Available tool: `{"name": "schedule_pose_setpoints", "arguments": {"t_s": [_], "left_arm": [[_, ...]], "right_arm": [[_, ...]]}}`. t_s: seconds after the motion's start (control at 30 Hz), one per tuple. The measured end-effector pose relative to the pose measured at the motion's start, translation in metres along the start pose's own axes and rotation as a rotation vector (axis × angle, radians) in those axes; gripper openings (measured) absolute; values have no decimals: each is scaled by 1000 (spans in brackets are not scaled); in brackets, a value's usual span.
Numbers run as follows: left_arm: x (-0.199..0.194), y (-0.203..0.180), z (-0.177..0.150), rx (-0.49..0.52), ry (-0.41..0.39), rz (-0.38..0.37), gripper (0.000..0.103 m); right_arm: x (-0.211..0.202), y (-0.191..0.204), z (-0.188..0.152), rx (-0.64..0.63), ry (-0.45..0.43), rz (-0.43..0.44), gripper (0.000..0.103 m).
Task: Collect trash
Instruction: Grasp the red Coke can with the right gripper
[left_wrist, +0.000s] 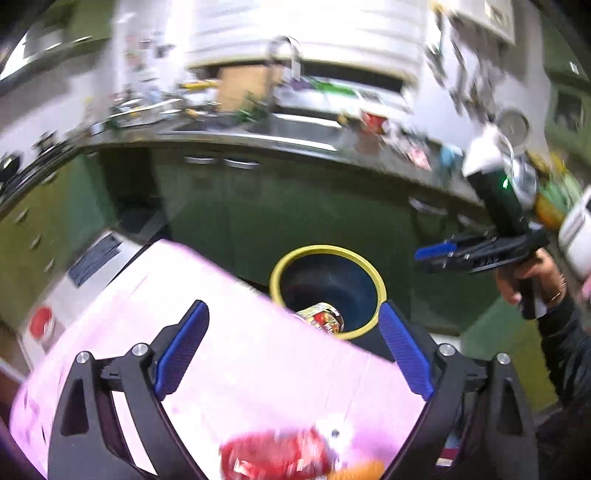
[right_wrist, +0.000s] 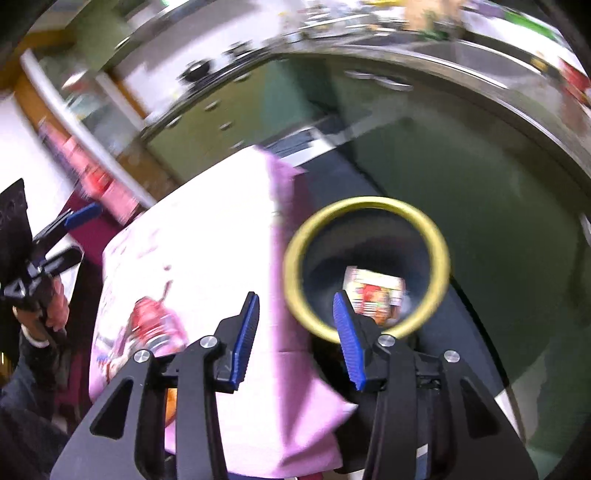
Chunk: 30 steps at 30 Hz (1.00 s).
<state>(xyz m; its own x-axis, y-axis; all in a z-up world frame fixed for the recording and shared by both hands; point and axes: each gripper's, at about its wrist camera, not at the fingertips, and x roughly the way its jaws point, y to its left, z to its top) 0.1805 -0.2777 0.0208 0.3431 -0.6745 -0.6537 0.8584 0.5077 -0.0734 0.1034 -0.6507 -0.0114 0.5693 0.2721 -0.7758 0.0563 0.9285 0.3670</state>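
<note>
A dark bin with a yellow rim (left_wrist: 325, 248) stands on the floor beside a table under a pink cloth (left_wrist: 229, 332). A printed snack wrapper (left_wrist: 323, 319) lies inside it, and in the right wrist view this wrapper (right_wrist: 373, 291) shows through the bin's rim (right_wrist: 365, 201). My left gripper (left_wrist: 293, 305) is open wide over the table's edge, holding nothing. My right gripper (right_wrist: 296, 295) hovers near the bin with a gap between its blue pads, also holding nothing. A red wrapper (left_wrist: 273, 456) lies on the cloth close under the left gripper and appears again (right_wrist: 151, 321) in the right wrist view.
Green cabinets (left_wrist: 295, 214) and a steel counter (left_wrist: 258, 140) with a sink and clutter run behind the bin. A white box with a red circle (left_wrist: 42, 325) sits left of the table. A hand (left_wrist: 524, 280) holds the right gripper (left_wrist: 424, 256). Something orange (left_wrist: 365, 470) lies beside the red wrapper.
</note>
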Motion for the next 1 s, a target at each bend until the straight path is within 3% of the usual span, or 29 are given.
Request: {"name": "schedule_pose_setpoints", "arguments": {"t_s": [0.07, 0.27, 0.33, 0.43, 0.57, 0.7, 1.0], "left_arm": [[-30, 17, -22, -65, -29, 65, 89], [-100, 47, -95, -191, -93, 226, 90], [-118, 50, -117, -226, -108, 265, 90], [-137, 48, -144, -262, -118, 306, 91], [-162, 47, -174, -290, -130, 358, 91], [-180, 43, -190, -309, -150, 395, 93], [-185, 46, -189, -317, -163, 388, 93]], "right_arm": [[14, 35, -2, -77, 37, 41, 48], [88, 139, -23, -335, 258, 214, 63], [114, 165, -28, -409, 323, 222, 71], [159, 195, -27, -476, 437, 241, 73], [196, 209, -22, -517, 535, 242, 82], [224, 223, -22, -555, 599, 226, 82], [243, 222, -37, -573, 659, 208, 79]]}}
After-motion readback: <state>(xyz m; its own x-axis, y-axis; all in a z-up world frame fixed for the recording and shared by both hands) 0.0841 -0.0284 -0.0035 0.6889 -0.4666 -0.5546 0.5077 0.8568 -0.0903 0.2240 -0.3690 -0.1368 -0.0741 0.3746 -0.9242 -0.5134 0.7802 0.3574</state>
